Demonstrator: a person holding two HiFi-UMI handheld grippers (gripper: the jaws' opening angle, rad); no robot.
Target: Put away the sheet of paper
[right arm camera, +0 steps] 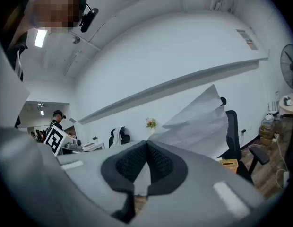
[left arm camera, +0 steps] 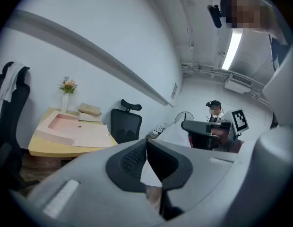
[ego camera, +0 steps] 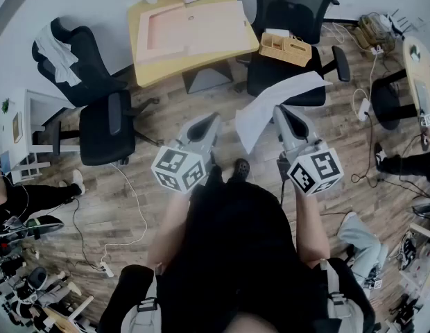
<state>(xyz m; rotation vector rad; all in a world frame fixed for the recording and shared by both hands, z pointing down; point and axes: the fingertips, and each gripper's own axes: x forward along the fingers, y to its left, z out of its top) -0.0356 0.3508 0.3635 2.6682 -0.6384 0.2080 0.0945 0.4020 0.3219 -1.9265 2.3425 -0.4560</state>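
Desk at eleven o'clock in the head view is judged the likeliest resting place, though much of its top is taken by a pink tray; an office chair is seen at one o'clock, with a wooden box at its near side. The sheet of paper is held up in the air at twelve o'clock, pinched by one edge in the closed jaws of the right gripper; the left gripper, at the sheet's nine o'clock, is seen with jaws together and nothing gripped. The sheet is limp and caught by a small margin only; it could be pulled free by a quick swing, creased, or snagged on the chair.
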